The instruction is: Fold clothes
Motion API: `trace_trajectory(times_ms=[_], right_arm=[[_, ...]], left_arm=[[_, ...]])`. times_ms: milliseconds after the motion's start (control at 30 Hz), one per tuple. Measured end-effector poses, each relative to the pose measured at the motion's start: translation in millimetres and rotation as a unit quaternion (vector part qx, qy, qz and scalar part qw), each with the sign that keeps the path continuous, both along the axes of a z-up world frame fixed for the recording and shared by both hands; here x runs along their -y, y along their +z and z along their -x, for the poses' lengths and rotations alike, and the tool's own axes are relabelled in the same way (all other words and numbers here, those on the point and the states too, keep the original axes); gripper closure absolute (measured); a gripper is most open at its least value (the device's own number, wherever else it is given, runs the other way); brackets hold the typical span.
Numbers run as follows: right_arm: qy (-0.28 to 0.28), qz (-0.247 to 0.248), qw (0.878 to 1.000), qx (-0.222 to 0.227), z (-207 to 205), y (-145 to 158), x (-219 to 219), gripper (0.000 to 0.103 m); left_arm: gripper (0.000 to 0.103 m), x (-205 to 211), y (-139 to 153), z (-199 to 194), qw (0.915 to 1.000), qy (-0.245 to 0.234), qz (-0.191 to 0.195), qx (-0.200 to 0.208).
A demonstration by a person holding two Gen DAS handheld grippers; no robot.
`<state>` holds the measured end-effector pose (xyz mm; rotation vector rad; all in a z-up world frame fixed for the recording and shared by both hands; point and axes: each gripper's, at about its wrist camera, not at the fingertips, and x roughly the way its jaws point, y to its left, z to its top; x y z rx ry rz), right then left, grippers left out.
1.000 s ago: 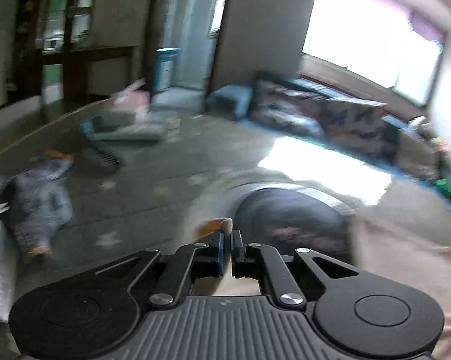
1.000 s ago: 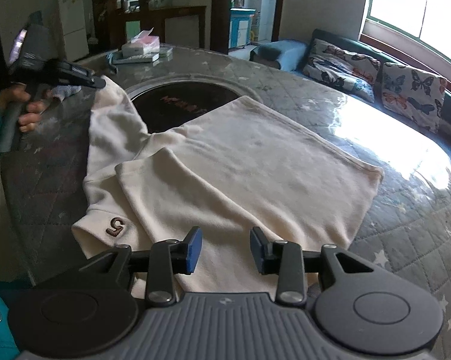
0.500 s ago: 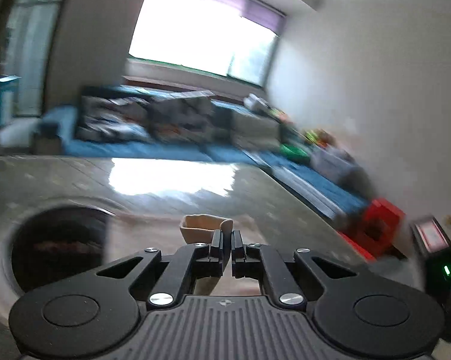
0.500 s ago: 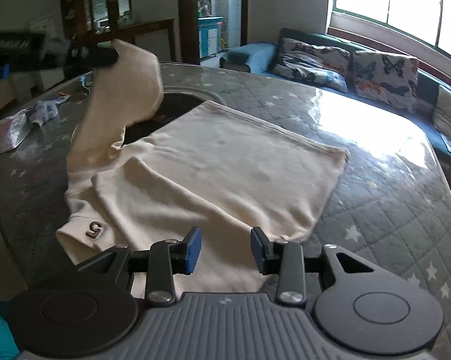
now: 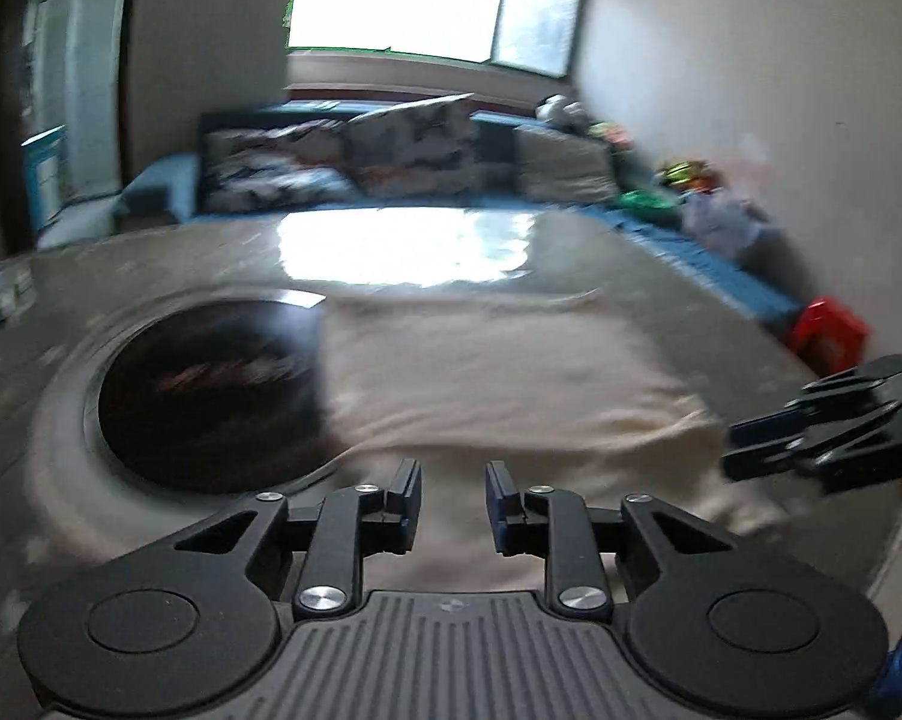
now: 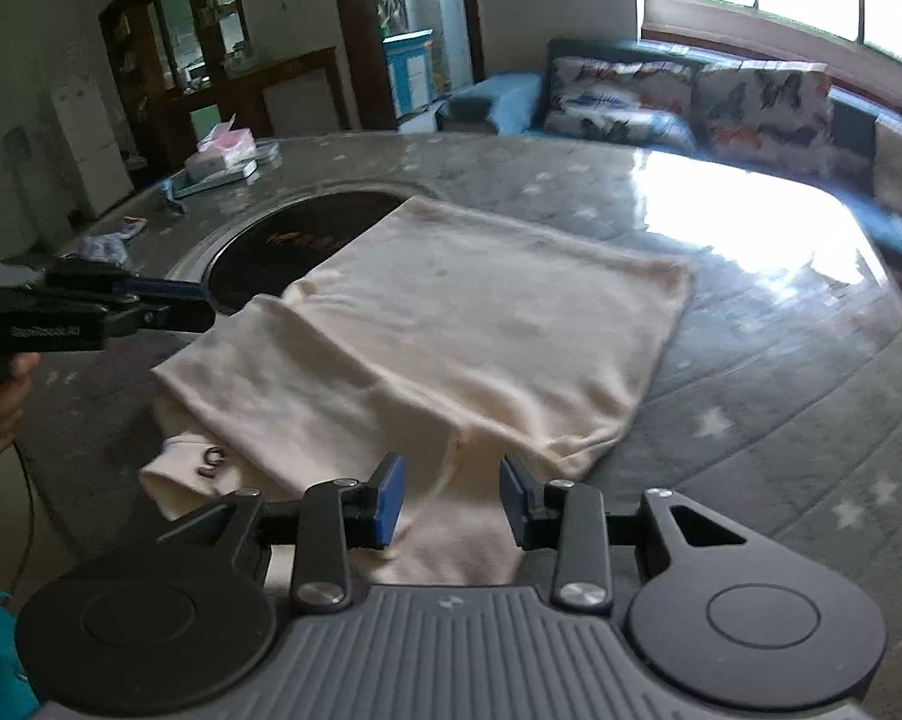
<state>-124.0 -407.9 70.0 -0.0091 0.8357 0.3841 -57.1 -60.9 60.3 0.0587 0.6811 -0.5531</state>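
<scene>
A cream sweatshirt [image 6: 451, 348] lies on the grey quilted round table [image 6: 781, 360], both sleeves folded over its body; a cuff with a brown "5" [image 6: 210, 462] shows at its near left. It also shows in the left wrist view [image 5: 499, 384]. My left gripper [image 5: 452, 498] is open and empty, low over the garment's near edge; it also shows at the left of the right wrist view [image 6: 201, 303]. My right gripper [image 6: 451, 498] is open and empty just above the garment's near edge; it also shows at the right of the left wrist view [image 5: 736, 453].
A dark round inset [image 6: 306, 240] sits in the table's middle, partly under the garment. A tissue box and tray [image 6: 222, 162] stand at the far left edge, small cloth items [image 6: 108, 246] near them. A sofa with cushions [image 6: 691, 96] lies beyond the table.
My left gripper carried the sleeve across over the sweatshirt's body, opened and let it go. The sleeve now lies flat on the garment. My right gripper stayed open near the front edge.
</scene>
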Motion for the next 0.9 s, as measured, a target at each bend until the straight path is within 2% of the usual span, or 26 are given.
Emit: trace_trajectory(times_ms=[67,233,300,367,567,633,767,900], right_arm=[[-0.002,0.004,1.0,-0.004,-4.6,-6.1,-6.7,0.07],[-0.009,0.003,1.0,-0.017,-19.4,-18.1,-15.9,0.078],[-0.008,0.008,1.0,-0.018,-21.9,-21.0,-19.6,0.091],[-0.007,0.013,1.0,-0.015,-21.9,-20.8,-23.8,0.096],[-0.011,0.026,0.999,0.022,-9.2,6.3,-22.6,0.097],[-0.016,0.03,0.999,0.034,-4.6,17.1,-21.0,0.097],[-0.028,0.025,0.999,0.036,-2.8,22.9,-17.2,0.097],[-0.038,0.026,0.999,0.015,-4.4,14.8,-14.2,0.097]], left_arm=[[0.06,-13.1,-7.2,4.8,0.9999,0.011,-0.013,0.0],[0.057,-27.0,-19.8,16.8,0.9993,0.01,-0.037,0.0],[0.055,-29.5,-25.3,17.8,0.9992,0.006,-0.04,-0.001],[0.055,-31.2,-30.4,18.6,0.999,0.002,-0.044,-0.002],[0.055,-25.7,-38.1,20.8,0.9979,-0.007,-0.062,0.018],[0.058,-24.8,-39.8,22.3,0.9972,-0.009,-0.07,0.025],[0.072,-23.1,-43.4,24.4,0.9962,-0.014,-0.08,0.03],[0.075,-28.0,-41.8,24.4,0.9966,-0.018,-0.077,0.026]])
